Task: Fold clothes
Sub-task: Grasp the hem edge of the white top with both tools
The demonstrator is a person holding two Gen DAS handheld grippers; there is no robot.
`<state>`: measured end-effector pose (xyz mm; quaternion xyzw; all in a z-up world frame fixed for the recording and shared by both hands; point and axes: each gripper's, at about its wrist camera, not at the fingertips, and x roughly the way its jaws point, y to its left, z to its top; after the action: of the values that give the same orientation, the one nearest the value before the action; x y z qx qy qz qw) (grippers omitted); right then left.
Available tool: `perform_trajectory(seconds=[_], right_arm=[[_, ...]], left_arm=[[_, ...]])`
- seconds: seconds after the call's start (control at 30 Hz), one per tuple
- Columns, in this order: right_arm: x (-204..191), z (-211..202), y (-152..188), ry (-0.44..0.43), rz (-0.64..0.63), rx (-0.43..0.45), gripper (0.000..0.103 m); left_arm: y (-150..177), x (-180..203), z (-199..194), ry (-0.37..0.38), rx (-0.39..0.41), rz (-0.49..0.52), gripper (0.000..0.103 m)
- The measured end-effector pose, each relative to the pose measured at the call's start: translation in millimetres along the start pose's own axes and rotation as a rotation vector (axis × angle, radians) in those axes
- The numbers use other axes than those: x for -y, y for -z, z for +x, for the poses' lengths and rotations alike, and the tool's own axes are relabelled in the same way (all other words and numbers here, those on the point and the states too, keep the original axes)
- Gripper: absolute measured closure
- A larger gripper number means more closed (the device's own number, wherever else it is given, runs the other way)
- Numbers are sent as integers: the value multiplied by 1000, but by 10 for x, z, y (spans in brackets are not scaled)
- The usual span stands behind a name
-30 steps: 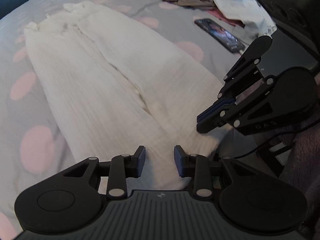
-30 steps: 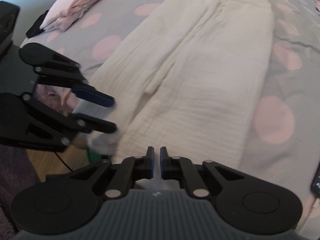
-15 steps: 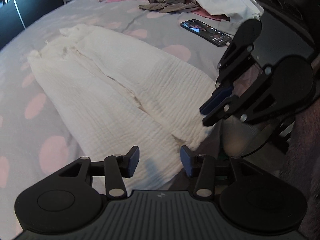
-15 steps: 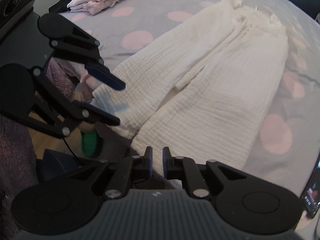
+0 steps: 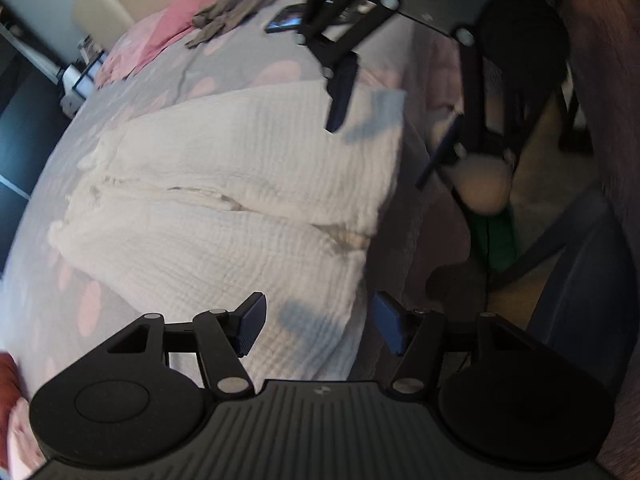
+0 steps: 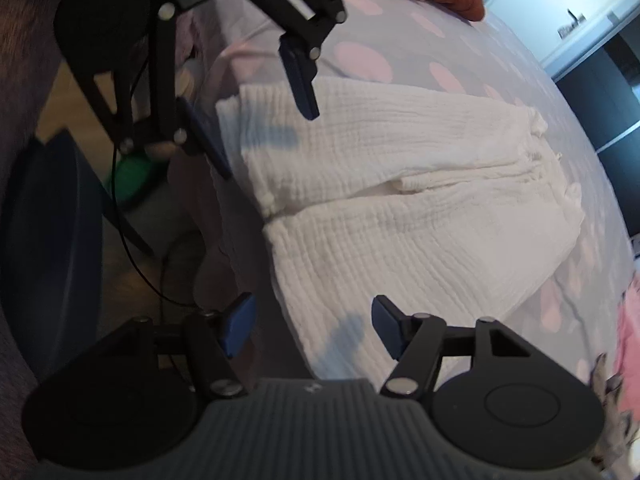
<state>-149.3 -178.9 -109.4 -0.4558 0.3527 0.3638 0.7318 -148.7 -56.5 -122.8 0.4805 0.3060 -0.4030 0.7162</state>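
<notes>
White trousers [image 5: 240, 200] are laid flat on the spotted bed [image 5: 248, 56]. Both claws — left [image 5: 316, 326], right [image 6: 312, 326] — have just been opened; nothing is gripped, each hem lying loose between the jaws.

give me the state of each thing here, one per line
cream crinkle-cotton trousers: lying flat on the bed, legs side by side, unfolded, not gripped
left gripper: open, jaws just been opening, over one leg hem
right gripper: open, jaws just been opening, over the other hem
dark phone: lying on the bedspread
</notes>
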Motion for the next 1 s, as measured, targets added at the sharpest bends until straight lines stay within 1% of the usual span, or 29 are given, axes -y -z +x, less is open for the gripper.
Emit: perform_trajectory(seconds=[0.07,0.13,0.2,0.27,0.37,0.4,0.47,0.5,0.53,0.6,0.63,0.67,0.7,0.73,0.77,0.8,0.87,1.0], right_arm=[[-41,45,25,26,-33,-9,35],[-70,98,53,49,-63,-21,35],[-103,175,93,78,-108,-40,36],[-132,217,119,101,-143,-59,36],[-131,306,130,110,-167,-71,36],[-131,330,131,113,-175,-73,38],[-124,357,123,124,-187,-76,46],[-100,354,116,132,-188,-79,56],[-56,339,103,127,-176,-81,58],[52,285,73,90,-133,-83,60],[100,256,60,71,-113,-84,62],[135,223,48,61,-104,-82,65],[160,188,35,58,-101,-79,79],[186,153,22,55,-98,-75,86],[211,118,9,52,-95,-72,87],[242,87,-1,51,-88,-67,90],[312,35,-11,51,-65,-54,91],[508,-85,-52,-14,5,-54,91]], left_arm=[[21,99,67,-37,-12,66,45],[46,184,141,-59,-29,121,45],[82,257,232,-78,-63,169,45],[121,292,310,-93,-88,199,45],[154,281,356,-98,-79,223,44],[155,257,362,-92,-76,218,46],[125,151,337,-67,-74,169,57],[106,84,315,-56,-74,144,65],[90,19,290,-40,-75,123,69],[69,-90,235,9,-78,89,72],[60,-138,210,30,-79,70,74],[50,-182,188,46,-80,50,79],[40,-227,165,63,-81,30,85],[32,-270,144,76,-82,11,87],[25,-312,123,86,-84,-6,88],[17,-350,103,97,-86,-20,89],[-2,-417,60,119,-91,-43,90],[-25,-573,-85,161,-73,-89,90]])
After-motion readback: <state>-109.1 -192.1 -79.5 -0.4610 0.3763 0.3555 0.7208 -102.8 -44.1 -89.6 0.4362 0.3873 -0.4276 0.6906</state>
